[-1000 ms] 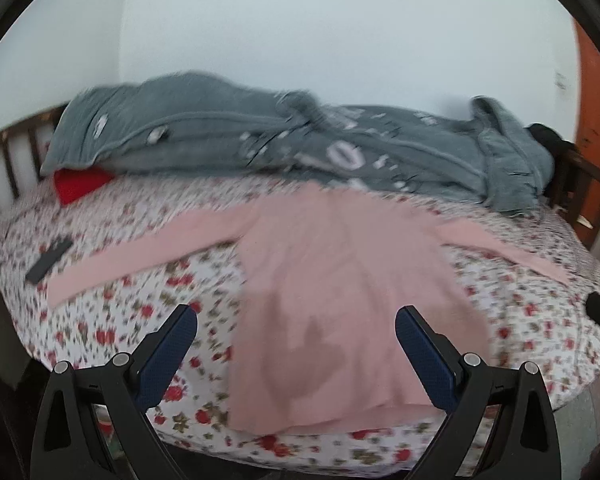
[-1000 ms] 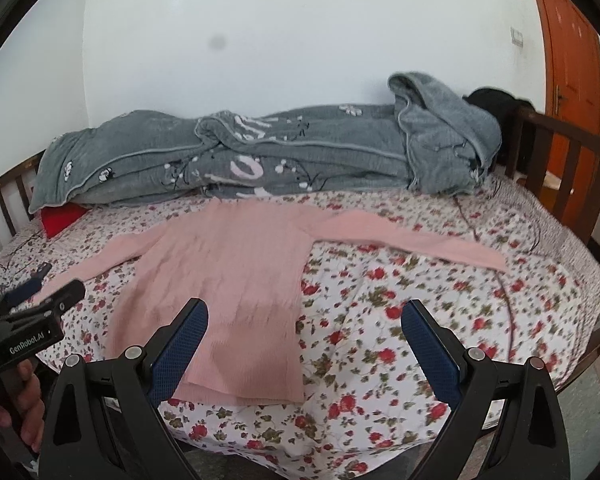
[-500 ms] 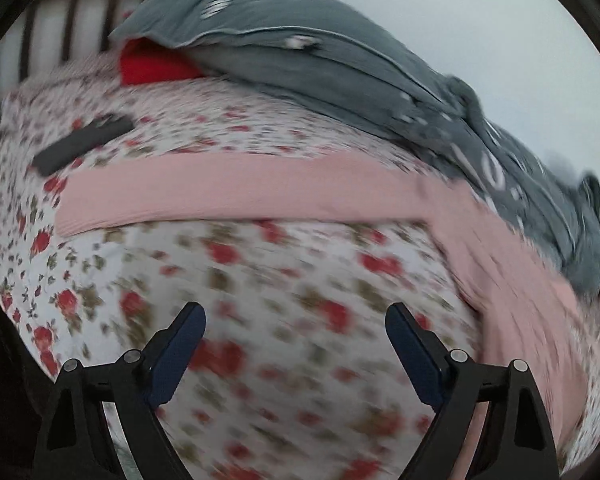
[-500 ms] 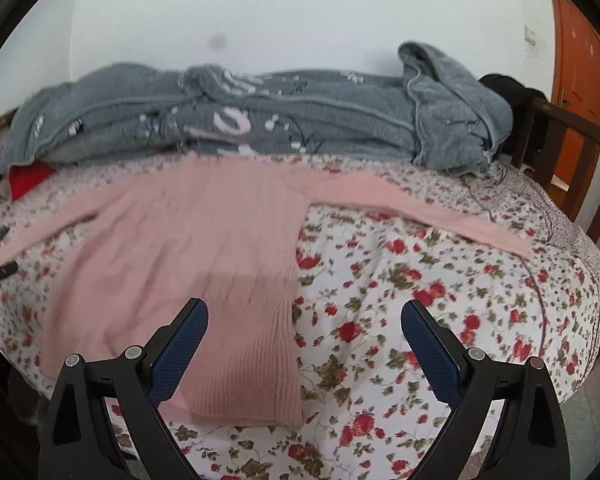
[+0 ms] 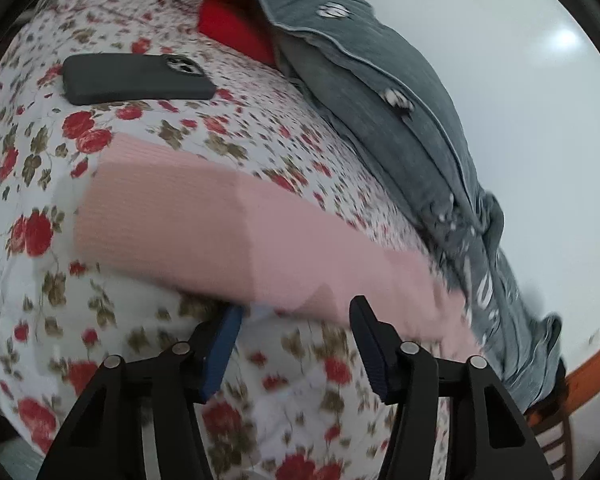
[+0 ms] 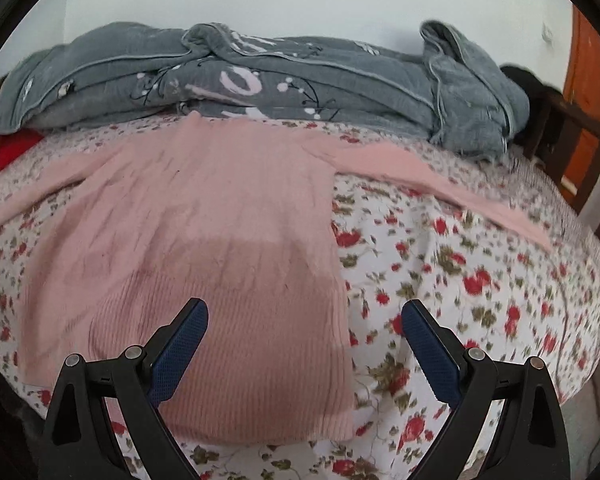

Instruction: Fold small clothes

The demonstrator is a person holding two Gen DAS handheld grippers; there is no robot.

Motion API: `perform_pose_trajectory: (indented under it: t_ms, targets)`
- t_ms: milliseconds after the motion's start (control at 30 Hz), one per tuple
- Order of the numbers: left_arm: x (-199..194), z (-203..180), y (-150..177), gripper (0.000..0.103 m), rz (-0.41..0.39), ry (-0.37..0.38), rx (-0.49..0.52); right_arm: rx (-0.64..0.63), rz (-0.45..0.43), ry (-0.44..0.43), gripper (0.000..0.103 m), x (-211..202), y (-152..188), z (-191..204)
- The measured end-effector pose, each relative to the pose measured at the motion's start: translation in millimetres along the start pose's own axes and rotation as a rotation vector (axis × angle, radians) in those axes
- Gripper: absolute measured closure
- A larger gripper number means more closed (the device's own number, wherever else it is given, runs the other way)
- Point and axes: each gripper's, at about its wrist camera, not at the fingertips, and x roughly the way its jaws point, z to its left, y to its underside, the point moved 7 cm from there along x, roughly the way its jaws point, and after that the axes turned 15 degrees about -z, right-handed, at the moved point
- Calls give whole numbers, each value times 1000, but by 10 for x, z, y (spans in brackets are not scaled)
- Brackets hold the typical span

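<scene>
A pink knit sweater point(image 6: 204, 232) lies spread flat on the flowered bed sheet point(image 6: 460, 280), both sleeves stretched out sideways. In the left wrist view its left sleeve point(image 5: 204, 220) runs across the picture, cuff at the left. My left gripper point(image 5: 296, 316) sits low at the sleeve's near edge, mid-length. Its jaws are closing and half apart; the sleeve edge lies at the fingertips and the pads do not press it. My right gripper point(image 6: 304, 312) hangs open above the sweater's lower right part, near the hem, holding nothing.
A crumpled grey blanket point(image 6: 280, 76) fills the far side of the bed. A dark phone point(image 5: 132, 78) lies on the sheet beyond the cuff, with a red cloth point(image 5: 236, 28) behind it. Wooden bed rails point(image 6: 572, 128) and an orange door point(image 6: 588, 80) stand at the right.
My left gripper swung from the sweater's body to the left sleeve, rolled, dropped close to the sheet and narrowed its jaws. My right gripper sank closer to the sweater's hem, still wide.
</scene>
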Motion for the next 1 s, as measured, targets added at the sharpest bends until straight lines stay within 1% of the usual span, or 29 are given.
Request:
perform_pose_trajectory:
  t_ms: [100, 133, 167, 200, 233, 267, 300, 367, 400, 500, 533, 600, 733, 800, 867, 900, 1000]
  targets:
    - [67, 43, -131, 55, -16, -39, 4, -55, -23, 1, 7, 7, -62, 84]
    - [81, 48, -176, 56, -19, -56, 9, -62, -25, -10, 7, 23, -72, 104]
    - [84, 60, -223, 58, -24, -81, 19, -66, -24, -24, 7, 36, -69, 119]
    - [84, 74, -283, 61, -34, -125, 35, -68, -20, -29, 7, 71, -60, 113]
    - [78, 83, -331, 64, -43, -151, 47, -66, -12, -25, 7, 114, -44, 92]
    - [64, 85, -380, 71, -54, -177, 61, -55, -1, -24, 7, 154, -22, 61]
    - [56, 63, -436, 82, -65, -210, 84, -25, 14, -32, 7, 202, 6, -2]
    - [58, -23, -526, 93, -83, -264, 150, 31, 27, -51, 7, 250, 28, -90]
    - [61, -111, -563, 95, -90, -270, 184, 67, 26, -64, 7, 268, 30, -168]
    - [30, -466, -648, 96, -130, -268, 262, 105, 9, -79, 7, 301, 1, -308]
    - [30, -689, -673, 96, -148, -254, 295, 109, 1, -78, 7, 309, -16, -370]
    - [55, -1034, -670, 96, -158, -220, 339, 116, -18, -74, 7, 322, -42, -500]
    - [231, -1982, -494, 96, -155, -132, 464, 137, -50, -77, 7, 355, -80, -789]
    - [382, -2512, -290, 96, -136, -77, 523, 154, -62, -83, 7, 389, -77, -951]
    - [499, -2917, -68, 96, -117, -42, 562, 167, -70, -81, 7, 432, -67, -1083]
    - [574, -3153, 76, 96, -101, -12, 583, 181, -72, -76, 7, 459, -44, -1193]
    - [814, -3913, 674, 96, -66, 74, 693, 208, -73, -63, 7, 500, 14, -1425]
